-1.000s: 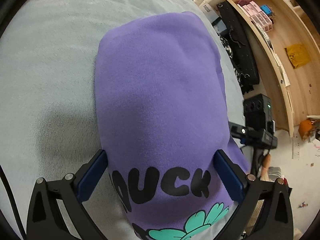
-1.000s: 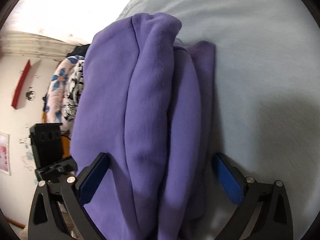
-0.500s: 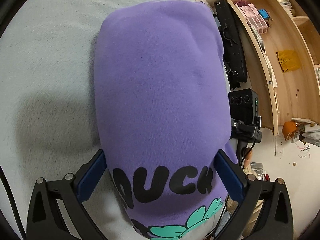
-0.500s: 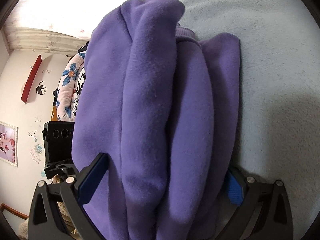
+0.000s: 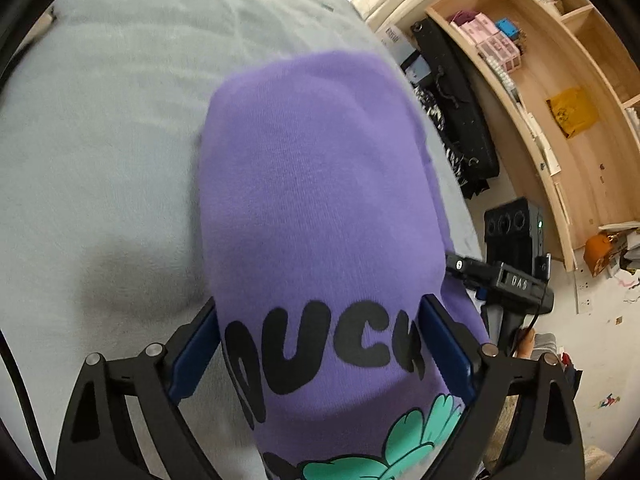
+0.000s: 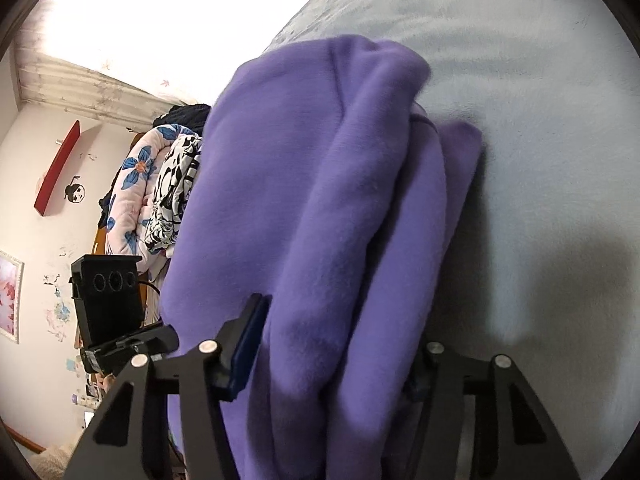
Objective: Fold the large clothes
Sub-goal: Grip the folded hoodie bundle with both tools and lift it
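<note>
A folded purple sweatshirt with black letters and a teal flower print lies on a pale grey bed. My left gripper straddles its printed end, and the blue pads press against the thick bundle from both sides. In the right wrist view the sweatshirt shows as stacked folds. My right gripper is closed in on that fold stack, with its left pad against the fabric and its right finger partly hidden under the cloth.
Wooden shelves with boxes stand to the right of the bed. A black camera unit on a stand is beside the bed edge and also shows in the right wrist view. A pile of flowered bedding lies beyond the sweatshirt.
Both grippers have narrowed onto the sweatshirt, the right one clearly more. Both views have pulled back a little from the sweatshirt, and the left view is slightly blurred.
</note>
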Demonstrator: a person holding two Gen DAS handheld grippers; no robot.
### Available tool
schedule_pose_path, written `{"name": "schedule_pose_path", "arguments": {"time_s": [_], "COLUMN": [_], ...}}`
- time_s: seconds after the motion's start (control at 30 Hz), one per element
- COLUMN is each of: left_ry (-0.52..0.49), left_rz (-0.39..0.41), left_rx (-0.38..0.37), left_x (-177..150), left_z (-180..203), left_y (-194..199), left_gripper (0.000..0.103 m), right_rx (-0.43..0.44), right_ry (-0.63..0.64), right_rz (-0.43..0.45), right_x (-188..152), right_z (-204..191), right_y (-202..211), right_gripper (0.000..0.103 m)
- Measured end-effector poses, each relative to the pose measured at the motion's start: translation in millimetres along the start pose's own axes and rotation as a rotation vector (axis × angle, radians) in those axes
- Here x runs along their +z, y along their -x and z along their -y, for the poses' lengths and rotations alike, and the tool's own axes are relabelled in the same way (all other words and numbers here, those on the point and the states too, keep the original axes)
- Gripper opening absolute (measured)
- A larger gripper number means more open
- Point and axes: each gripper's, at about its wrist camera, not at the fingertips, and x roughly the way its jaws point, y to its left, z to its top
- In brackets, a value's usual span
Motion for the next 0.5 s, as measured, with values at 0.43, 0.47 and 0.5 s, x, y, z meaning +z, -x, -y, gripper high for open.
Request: {"name": "schedule_pose_path", "arguments": {"time_s": [0.43, 0.47, 0.5], "left_ry": [0.049, 0.054, 0.06], "left_rz": [0.125, 0.135, 0.146], "left_rx": [0.01, 0.018, 0.03], "left_x": [-13, -10, -5], "left_z": [-24, -29, -35], "left_y": [192, 210, 234], "left_gripper": [0.094, 0.094, 0.094], "right_rx": [0.061, 0.075, 0.087], "right_ry": [0.101, 0.117, 0.127], "right_rz": [0.02, 0.021, 0.022], "right_x": [-18, -14, -11], "right_z": [-172, -196, -212], "right_y": [-22, -31, -37], "right_gripper": [0.056, 0.055, 0.056]}}
